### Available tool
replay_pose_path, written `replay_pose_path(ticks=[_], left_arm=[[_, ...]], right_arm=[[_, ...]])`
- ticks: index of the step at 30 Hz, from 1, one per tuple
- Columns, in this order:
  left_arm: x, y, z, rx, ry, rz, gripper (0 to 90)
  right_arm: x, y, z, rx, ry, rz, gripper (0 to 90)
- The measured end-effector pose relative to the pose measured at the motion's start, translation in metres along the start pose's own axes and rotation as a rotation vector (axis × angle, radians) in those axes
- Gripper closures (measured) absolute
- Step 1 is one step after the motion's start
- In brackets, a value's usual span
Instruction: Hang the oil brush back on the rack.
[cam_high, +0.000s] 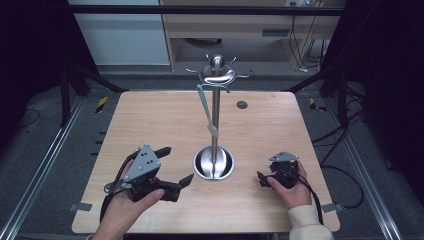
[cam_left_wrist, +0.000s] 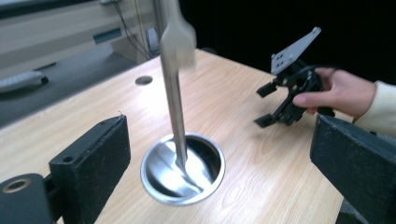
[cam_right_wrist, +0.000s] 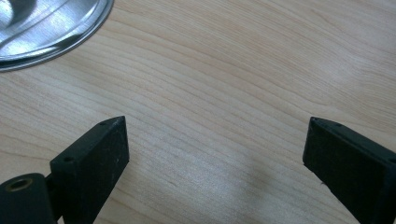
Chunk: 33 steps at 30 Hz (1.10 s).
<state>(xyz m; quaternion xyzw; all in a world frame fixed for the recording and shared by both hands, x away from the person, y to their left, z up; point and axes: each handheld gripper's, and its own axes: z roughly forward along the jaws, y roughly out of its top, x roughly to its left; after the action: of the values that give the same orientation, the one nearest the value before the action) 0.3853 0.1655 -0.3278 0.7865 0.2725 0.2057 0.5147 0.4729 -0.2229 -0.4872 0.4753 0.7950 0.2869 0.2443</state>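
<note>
2 hand-held grippers (cam_high: 176, 165) (cam_high: 264, 180); 1 stand (cam_high: 215, 120)

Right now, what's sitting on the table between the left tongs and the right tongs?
The metal stand: its round dished base rests on the wooden table between the left tongs and right tongs, clearest in the high view.

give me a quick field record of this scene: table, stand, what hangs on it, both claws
table: light wood, small round hole near far edge
stand: metal pole on a round dish base, hooked top
hanging item: pale green utensil on a hook, beside the pole
left claw: open, holds nothing, aimed at the base
right claw: open, holds nothing, low over bare wood right of the base
</note>
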Motion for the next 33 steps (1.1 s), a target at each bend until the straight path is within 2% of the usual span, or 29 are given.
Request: replay_pose_path(ticks=[6, 10, 12, 20, 22, 24, 27, 33], left_arm=[[0.009, -0.023, 0.004, 0.042, 0.03, -0.008, 4.3], [0.016, -0.039, 0.008, 0.082, 0.071, 0.019, 4.1], [0.02, -0.046, 0.011, 0.086, 0.068, -0.005, 4.1], [0.037, -0.073, 0.017, 0.128, 0.103, -0.055, 4.1], [0.042, -0.079, 0.018, 0.145, 0.115, -0.057, 4.1], [0.046, -0.085, 0.019, 0.171, 0.134, -0.042, 4.1], [0.051, -0.092, 0.02, 0.181, 0.137, -0.066, 4.1], [0.061, -0.105, 0.024, 0.216, 0.168, -0.07, 4.1]], right_arm=[[0.001, 0.0, 0.001, 0.004, 0.003, 0.003, 7.7], [0.001, 0.0, 0.0, 0.005, 0.004, 0.002, 7.7], [0.001, 0.0, 0.001, 0.006, 0.004, 0.0, 7.7], [0.001, 0.0, 0.001, 0.006, 0.003, -0.003, 7.8], [0.001, 0.0, 0.001, 0.005, 0.002, -0.002, 7.9], [0.001, -0.001, 0.001, 0.007, 0.002, -0.003, 8.0], [0.001, -0.001, 0.001, 0.007, 0.002, -0.005, 8.0], [0.001, -0.001, 0.001, 0.007, 0.002, -0.008, 8.0]])
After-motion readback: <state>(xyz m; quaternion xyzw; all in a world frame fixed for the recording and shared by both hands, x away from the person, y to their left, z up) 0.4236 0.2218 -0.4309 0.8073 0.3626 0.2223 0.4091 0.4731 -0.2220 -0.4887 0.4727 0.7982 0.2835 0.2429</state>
